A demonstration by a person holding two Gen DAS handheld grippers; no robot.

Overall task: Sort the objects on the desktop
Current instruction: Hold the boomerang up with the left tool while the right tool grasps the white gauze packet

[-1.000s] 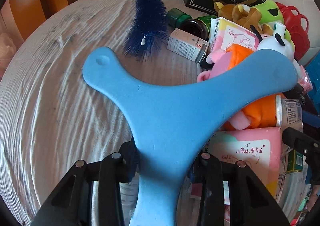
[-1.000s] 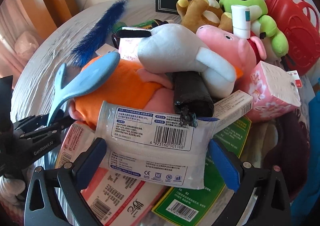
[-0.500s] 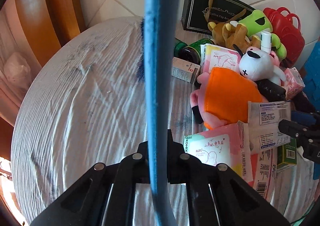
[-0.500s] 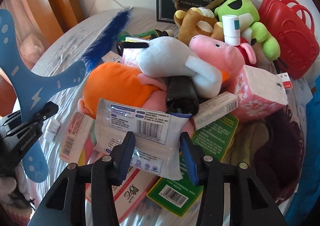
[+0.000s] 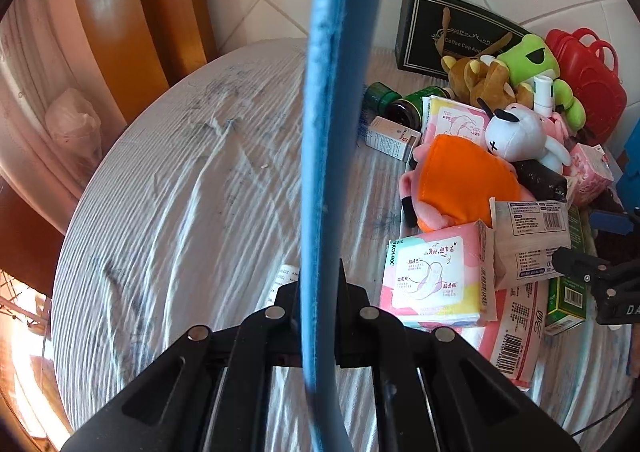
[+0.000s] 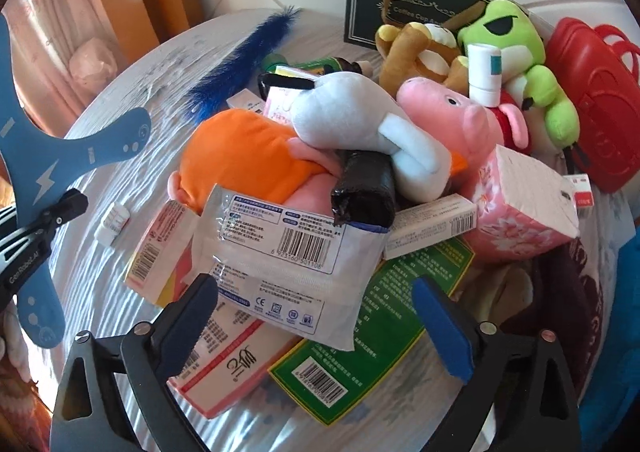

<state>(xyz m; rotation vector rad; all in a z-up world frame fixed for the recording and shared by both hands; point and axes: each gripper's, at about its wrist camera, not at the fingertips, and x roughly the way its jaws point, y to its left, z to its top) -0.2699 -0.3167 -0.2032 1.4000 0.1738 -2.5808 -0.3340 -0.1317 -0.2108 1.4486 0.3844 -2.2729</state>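
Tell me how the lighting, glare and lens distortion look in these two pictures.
Left wrist view: strong fisheye bend, black corners, blown-out orange glare at the lower left edge, and the blue boomerang looms edge-on and soft. Right wrist view: even daylight, sheen on the striped tablecloth and the clear wipes packet, which is sharp enough to show its barcode; the rim curves heavily.

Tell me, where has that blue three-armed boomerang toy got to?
The blue boomerang is clamped in the left claw, held above the table's bare left side.
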